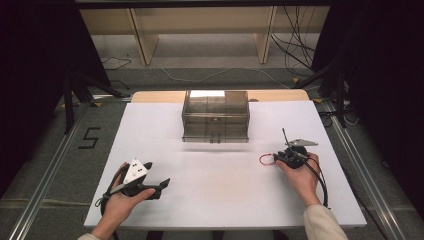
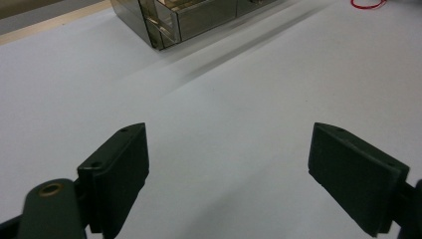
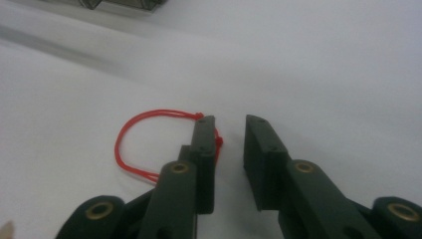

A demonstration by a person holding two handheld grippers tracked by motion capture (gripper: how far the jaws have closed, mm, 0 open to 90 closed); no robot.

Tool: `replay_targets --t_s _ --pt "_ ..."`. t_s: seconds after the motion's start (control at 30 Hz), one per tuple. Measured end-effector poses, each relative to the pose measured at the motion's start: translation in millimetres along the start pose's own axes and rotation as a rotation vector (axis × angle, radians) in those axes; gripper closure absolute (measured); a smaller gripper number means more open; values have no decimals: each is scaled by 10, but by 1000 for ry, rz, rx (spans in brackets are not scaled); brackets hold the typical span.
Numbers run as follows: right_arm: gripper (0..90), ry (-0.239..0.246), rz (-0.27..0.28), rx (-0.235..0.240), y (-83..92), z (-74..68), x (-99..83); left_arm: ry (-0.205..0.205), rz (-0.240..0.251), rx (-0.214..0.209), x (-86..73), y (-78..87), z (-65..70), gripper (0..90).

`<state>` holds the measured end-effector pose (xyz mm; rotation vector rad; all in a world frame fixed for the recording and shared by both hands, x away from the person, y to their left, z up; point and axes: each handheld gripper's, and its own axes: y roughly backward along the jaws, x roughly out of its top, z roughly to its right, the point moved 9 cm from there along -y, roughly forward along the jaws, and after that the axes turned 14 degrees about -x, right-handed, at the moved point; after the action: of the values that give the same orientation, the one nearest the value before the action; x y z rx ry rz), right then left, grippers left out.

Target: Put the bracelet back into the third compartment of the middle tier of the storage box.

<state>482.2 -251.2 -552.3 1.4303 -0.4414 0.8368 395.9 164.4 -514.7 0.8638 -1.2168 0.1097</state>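
Observation:
A thin red string loop (image 1: pixel 266 159) lies flat on the white table (image 1: pixel 215 200), right of centre. My right gripper (image 1: pixel 278 158) rests low at the loop's right end. In the right gripper view its jaws (image 3: pixel 230 124) stand a small gap apart; the loop (image 3: pixel 117 144) curves out to the left of the left jaw, and a red knot peeks at that jaw's inner face. My left gripper (image 1: pixel 159 175) sits near the front left, held by a hand. Its jaws (image 2: pixel 229 164) are spread wide over bare table, with the loop (image 2: pixel 368 4) far off.
A smoky see-through drawer box (image 1: pixel 215 116) stands at the back centre of the table, its front facing me; it also shows in the left gripper view (image 2: pixel 179 17). Black cables trail from both grippers. Beyond the table are shelf legs and floor cables.

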Motion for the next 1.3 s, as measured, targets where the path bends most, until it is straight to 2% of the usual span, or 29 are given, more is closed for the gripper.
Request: replay_targets --t_s 0.13,0.3,0.7,0.87,1.3 --pt "816 -12 -1 -17 -2 0 -5 0 1 -1 2 -3 1 162" --pt "896 -61 -11 -3 -9 6 -9 -3 0 -2 1 -9 4 163" --pt "900 -99 -11 -9 3 7 -8 0 5 0 10 -5 4 165" --pt "900 -122 32 -11 60 37 60 -2 4 2 11 -5 -3 165" --pt "900 -138 57 0 143 16 124 -2 10 5 17 0 -7 165"
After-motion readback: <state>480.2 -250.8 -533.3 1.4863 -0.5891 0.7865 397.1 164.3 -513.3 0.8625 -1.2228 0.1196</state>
